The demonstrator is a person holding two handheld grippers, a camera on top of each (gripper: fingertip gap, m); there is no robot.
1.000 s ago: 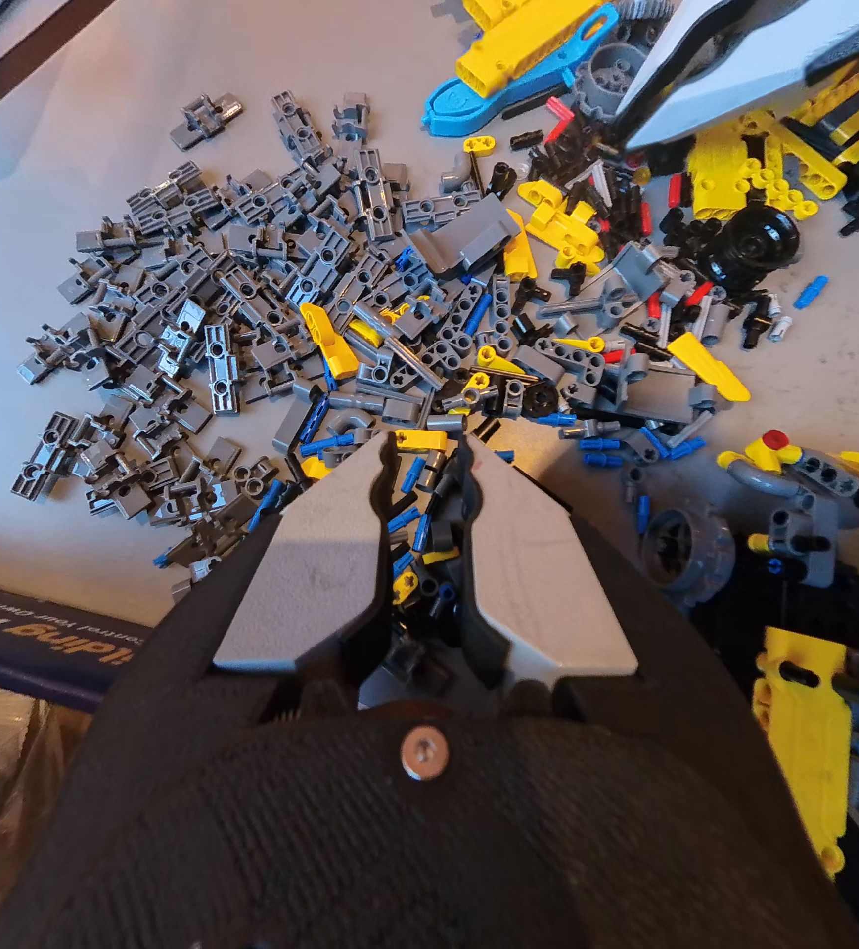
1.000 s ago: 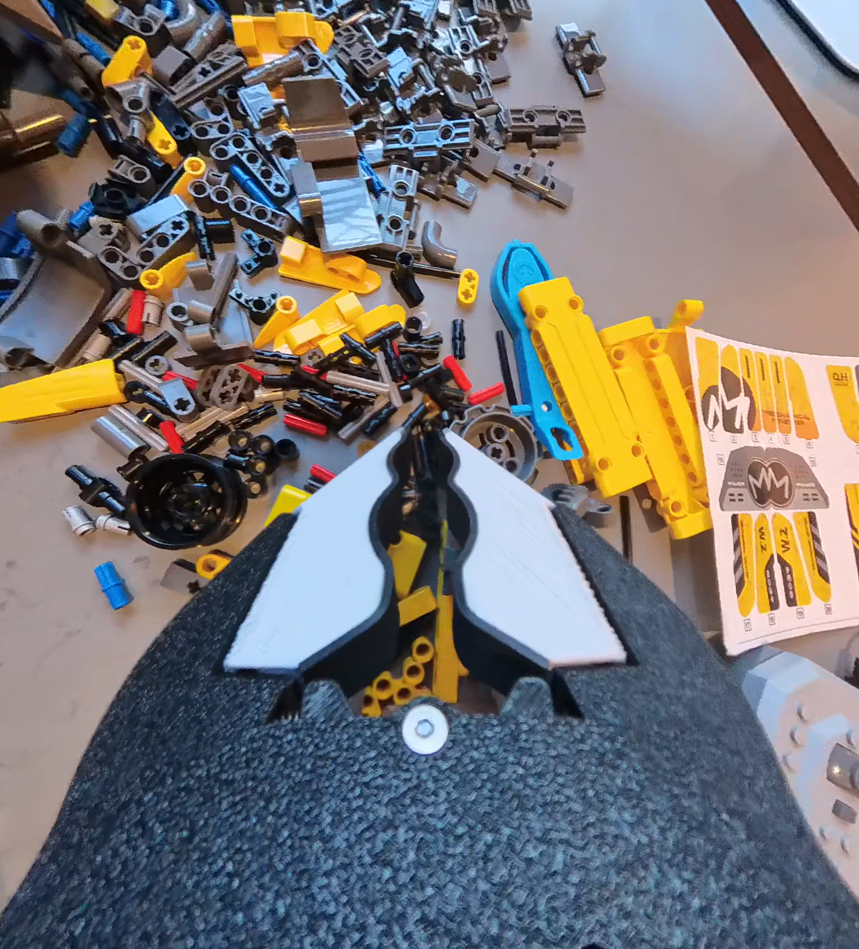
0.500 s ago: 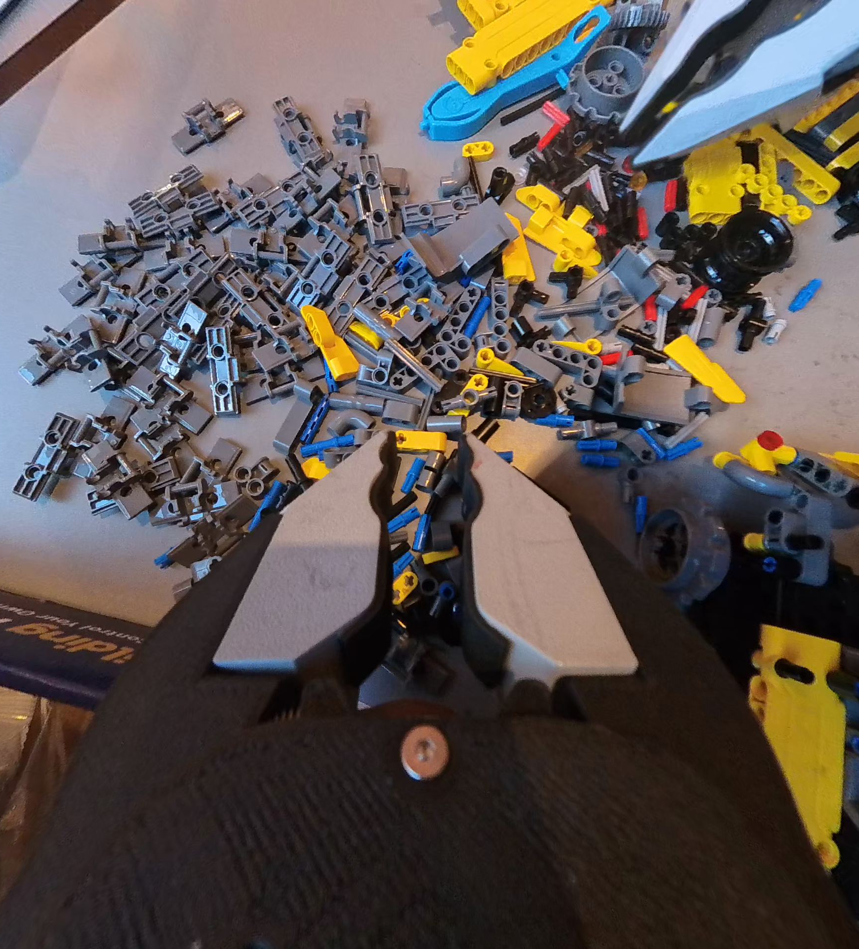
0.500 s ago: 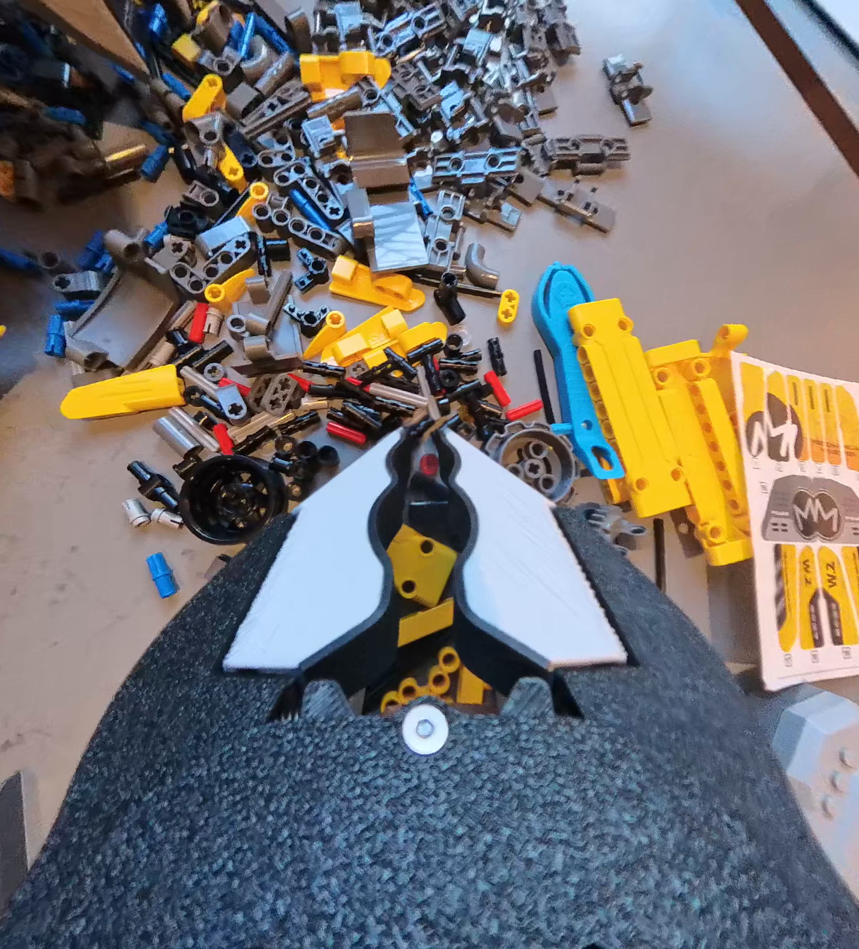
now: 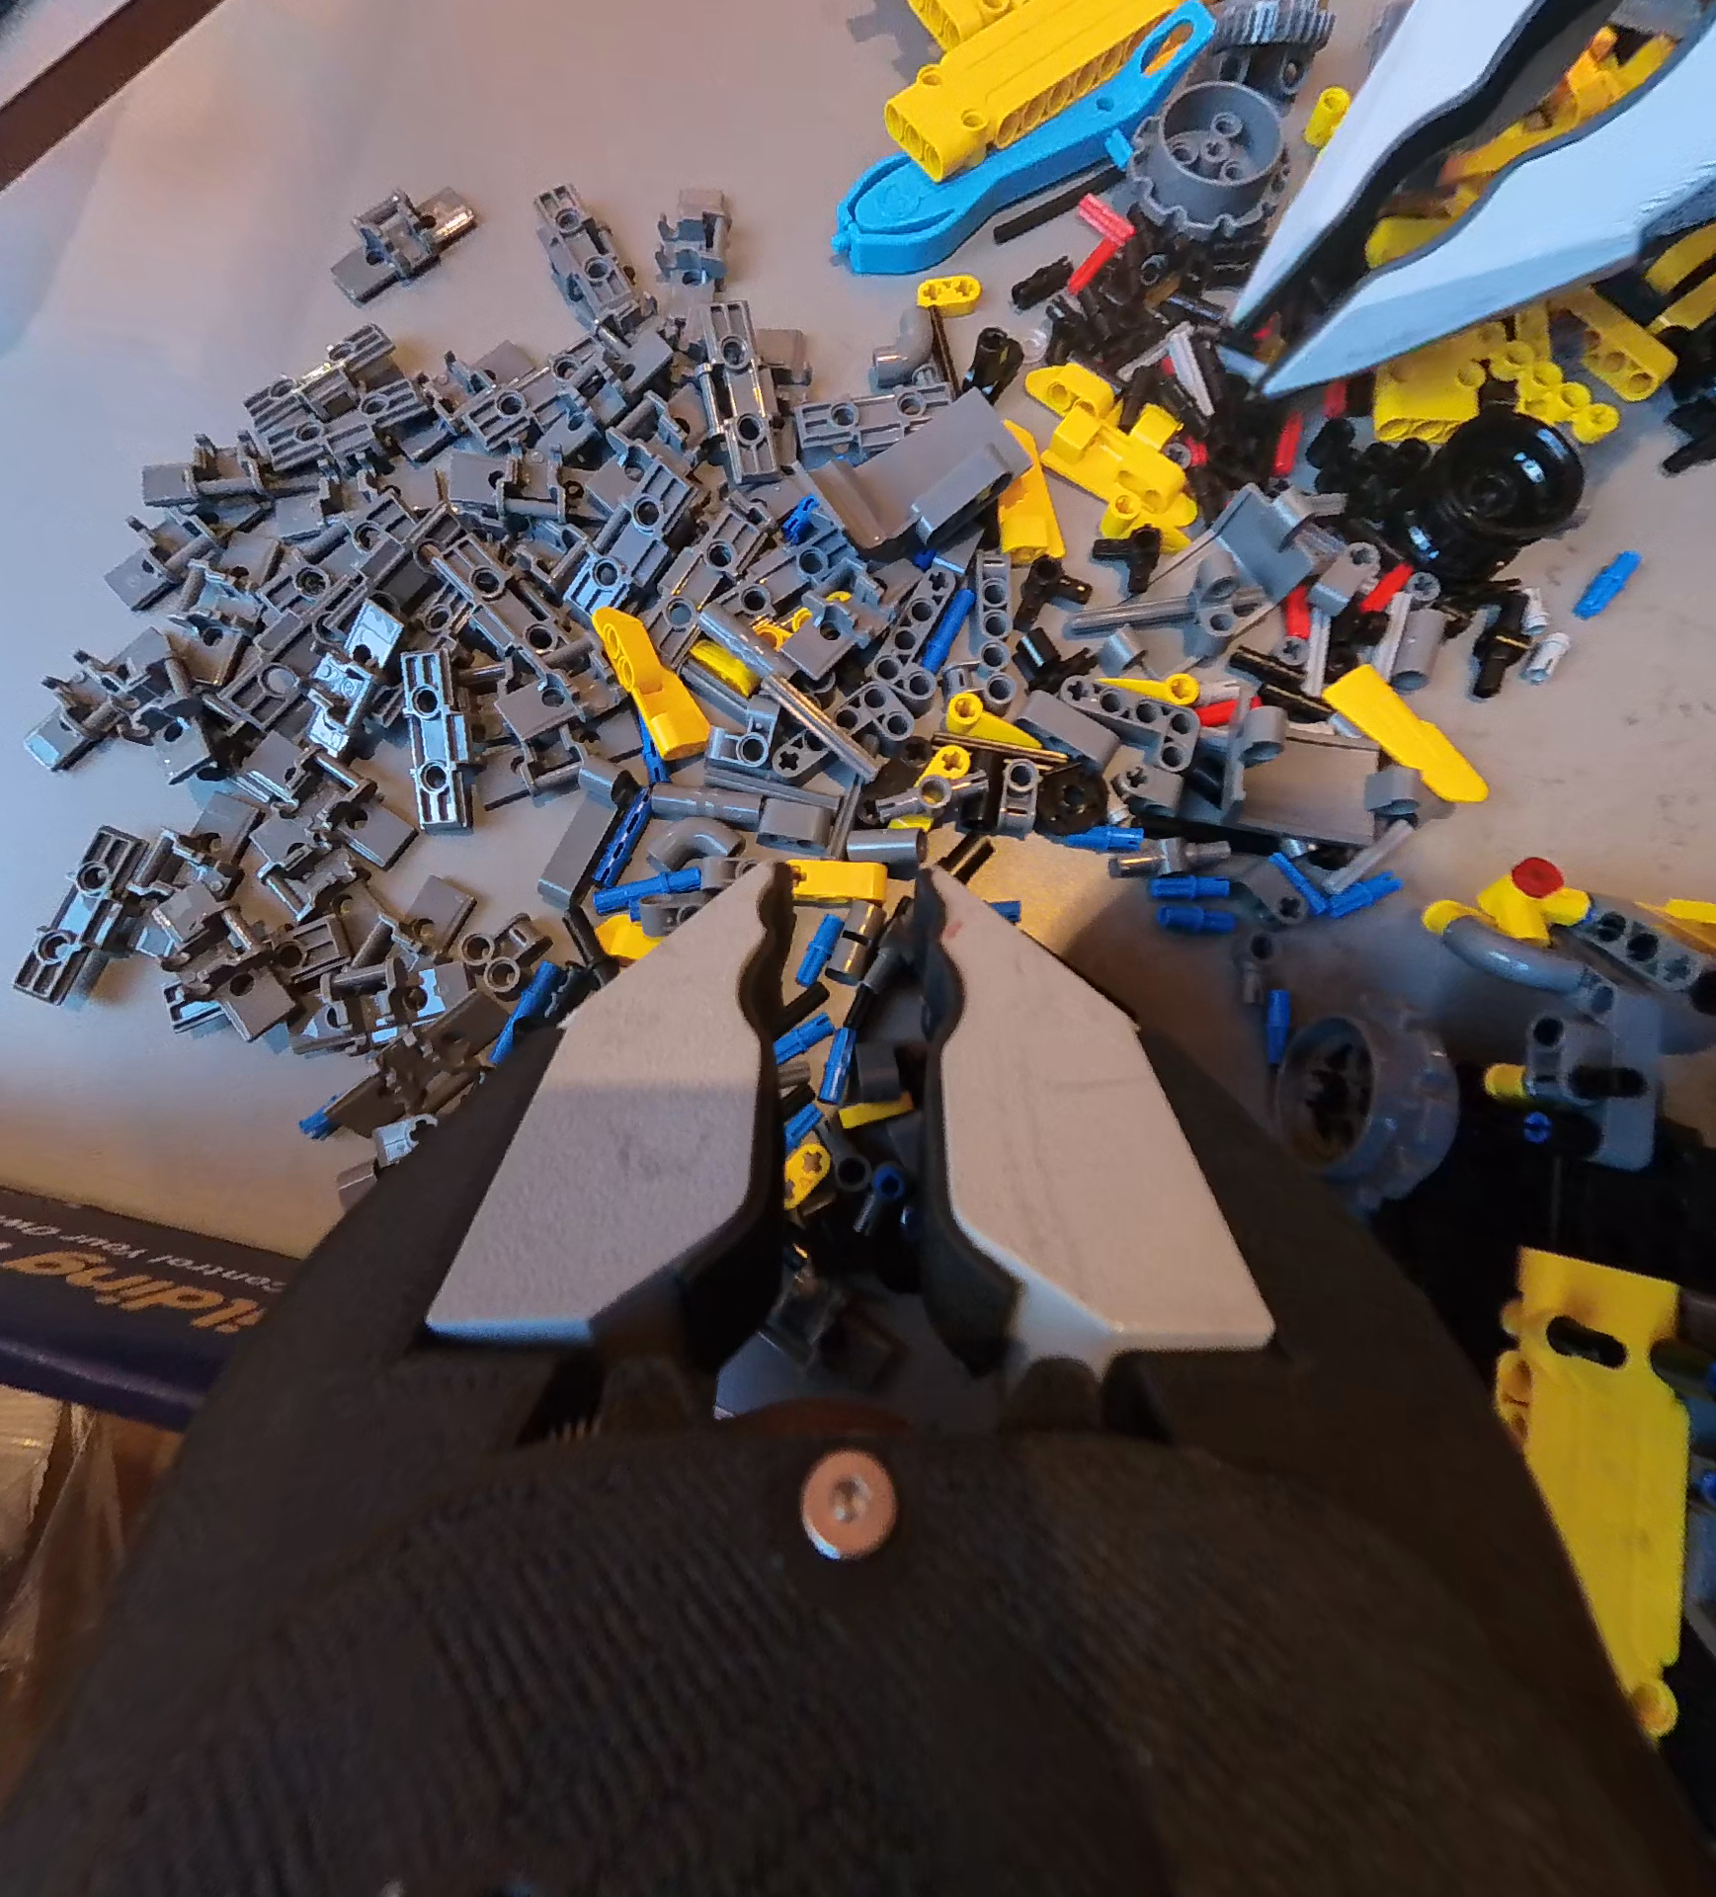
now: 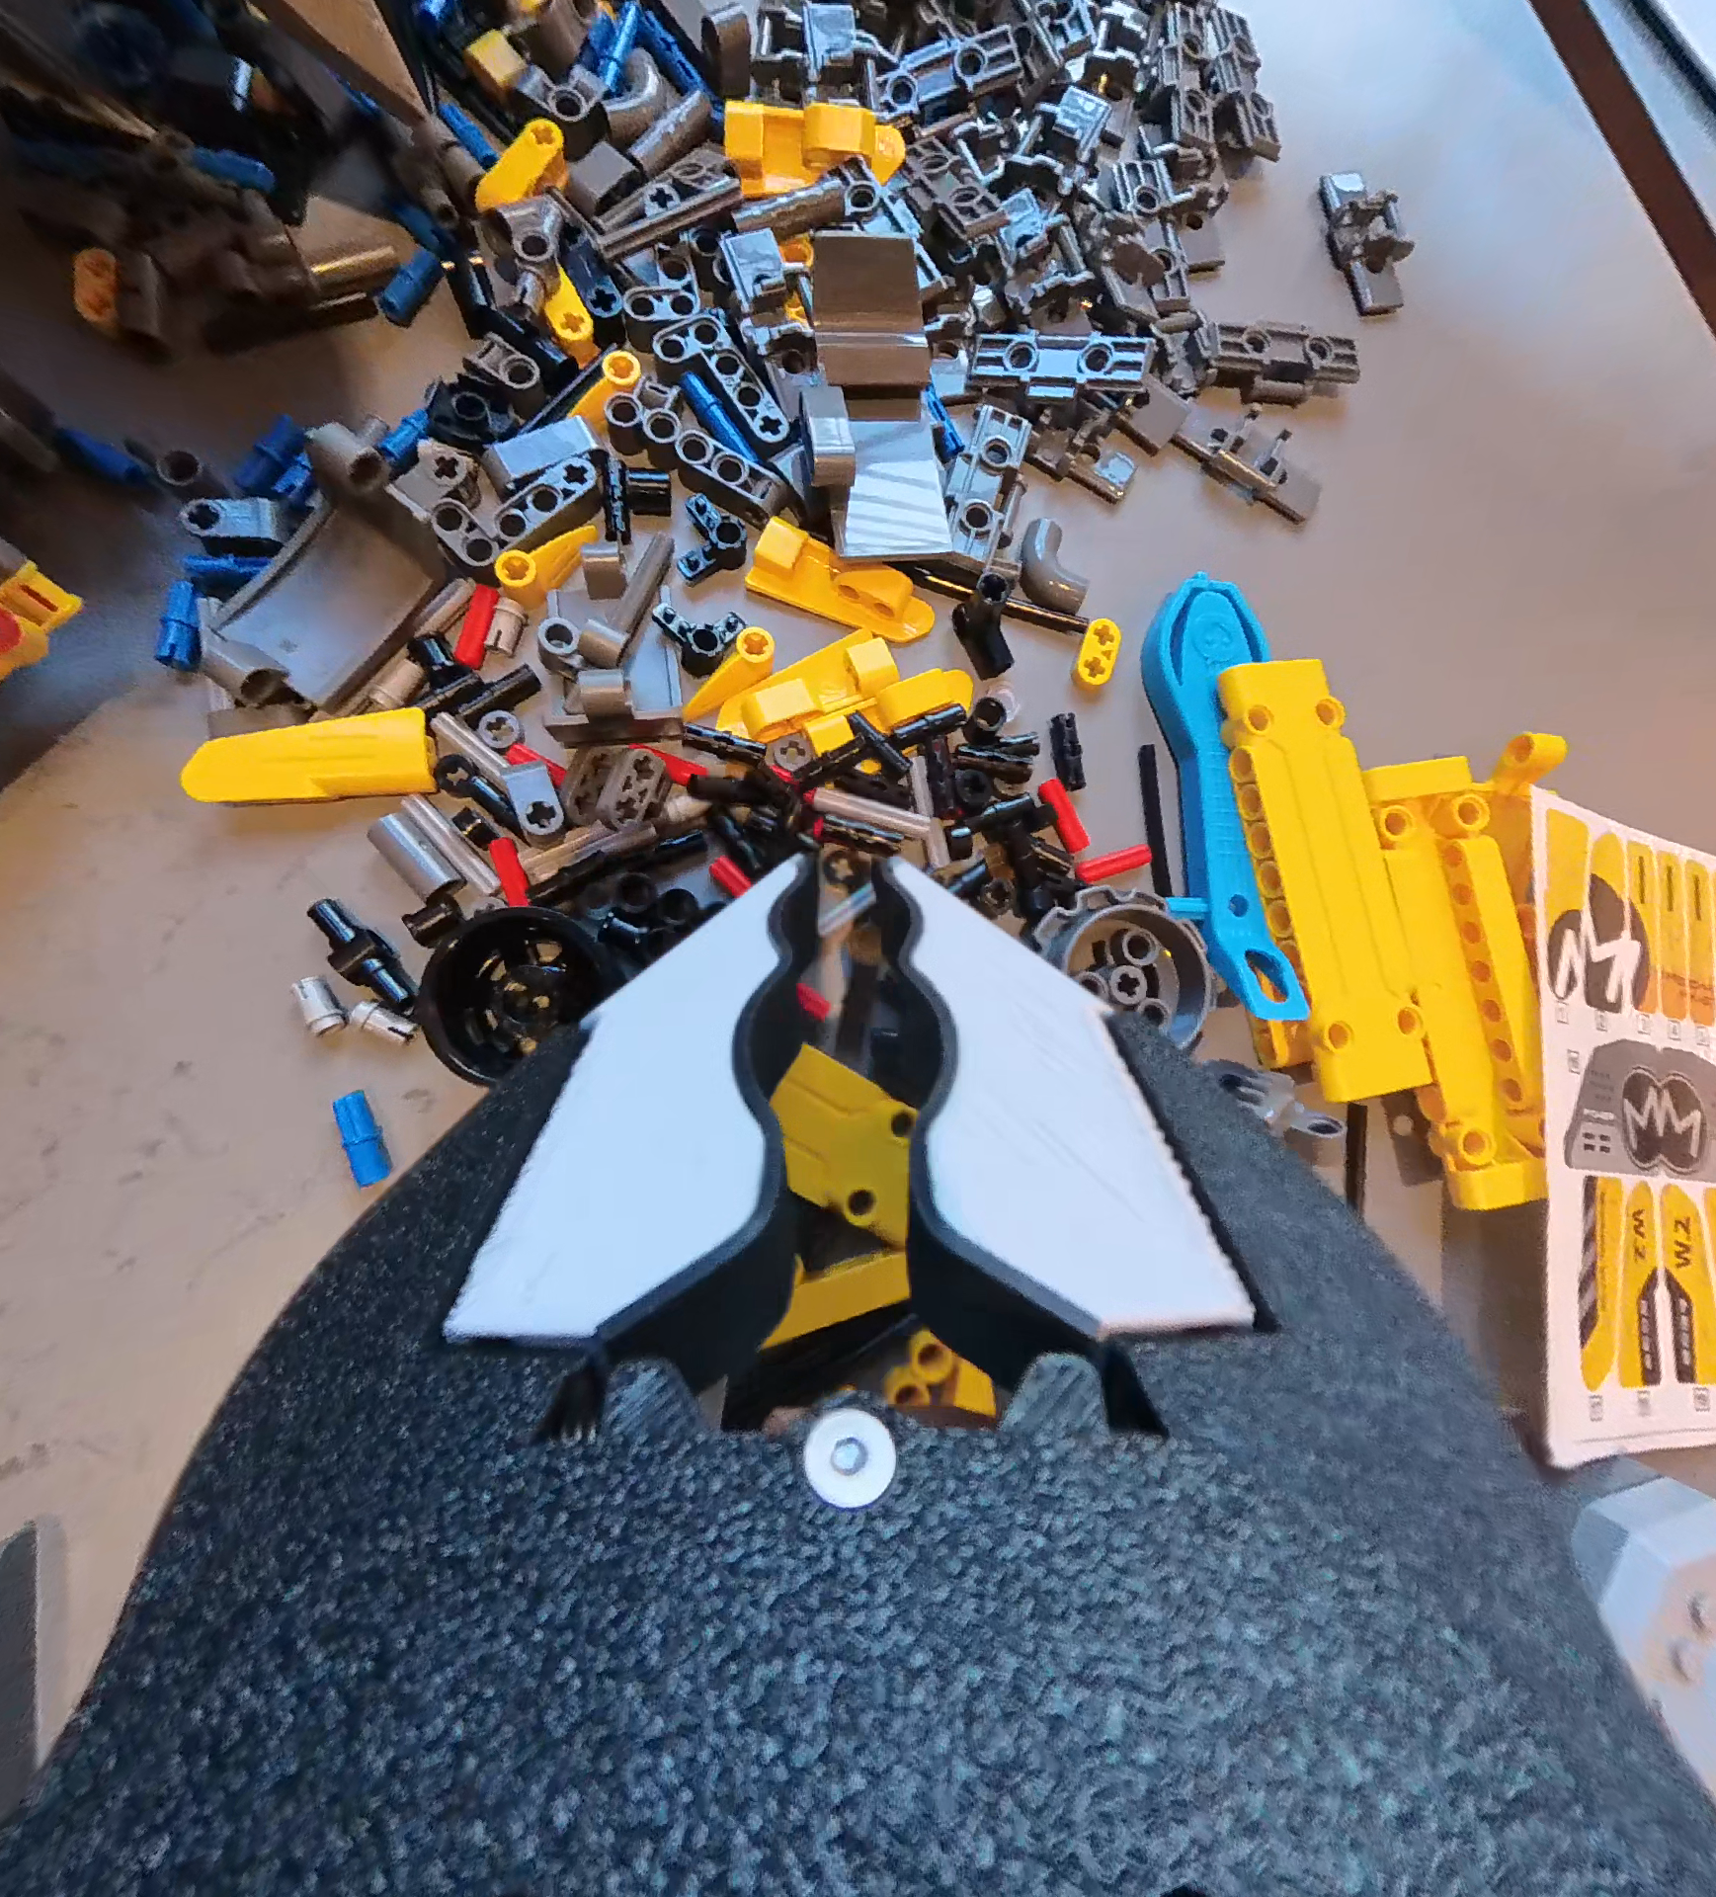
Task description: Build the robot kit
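Partly hidden, pins (image 6: pixel 838 821) under right tool (image 6: pixel 845 873), grip unclear, left tool (image 5: pixel 848 885) ditto.

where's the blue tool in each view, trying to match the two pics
Left wrist view: blue tool at top centre, under a long yellow beam.
Right wrist view: right of centre, left of the yellow beams.
Shared landmark: the grey toothed wheel beside its handle end.

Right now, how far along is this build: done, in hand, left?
Done: a part-built model stands beside the loose parts. In hand: nothing clearly; left gripper hangs open over the loose parts, right gripper over black pins. Left: the loose parts and sticker sheet.
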